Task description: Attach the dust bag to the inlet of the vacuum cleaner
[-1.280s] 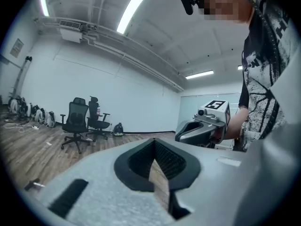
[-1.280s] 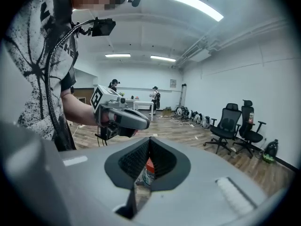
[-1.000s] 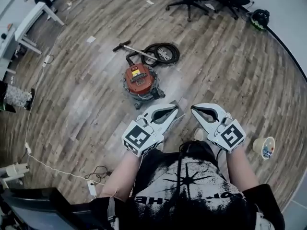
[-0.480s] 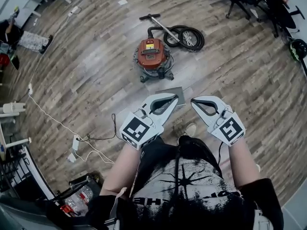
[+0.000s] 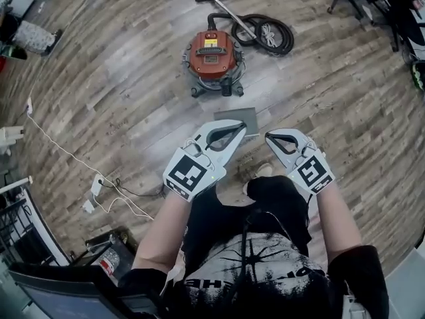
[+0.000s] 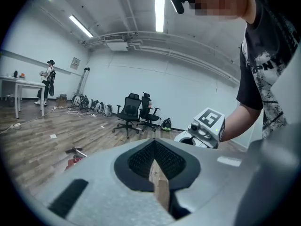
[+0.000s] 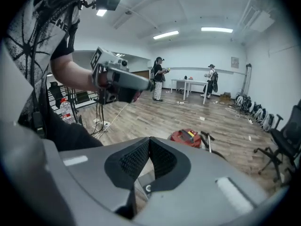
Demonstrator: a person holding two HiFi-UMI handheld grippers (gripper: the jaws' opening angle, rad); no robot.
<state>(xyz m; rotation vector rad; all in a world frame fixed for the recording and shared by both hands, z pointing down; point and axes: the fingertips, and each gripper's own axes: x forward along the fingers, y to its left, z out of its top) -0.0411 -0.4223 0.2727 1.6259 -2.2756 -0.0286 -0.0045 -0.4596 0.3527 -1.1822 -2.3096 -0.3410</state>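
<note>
Claws both closed and empty, left claw, right claw, now lower, closer to dust bag

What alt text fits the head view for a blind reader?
A person looks down at the left gripper and right gripper, both shut and empty, above a wooden floor. Ahead lie a flat grey dust bag and a red vacuum cleaner with its black hose.

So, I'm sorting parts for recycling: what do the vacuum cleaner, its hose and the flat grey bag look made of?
Vacuum cleaner: red top looks like smooth moulded plastic with a slight sheen.
Hose: black, coiled in loops, likely flexible plastic or rubber.
Bag: flat matte grey sheet, perhaps paper or fleece; too small to settle.
</note>
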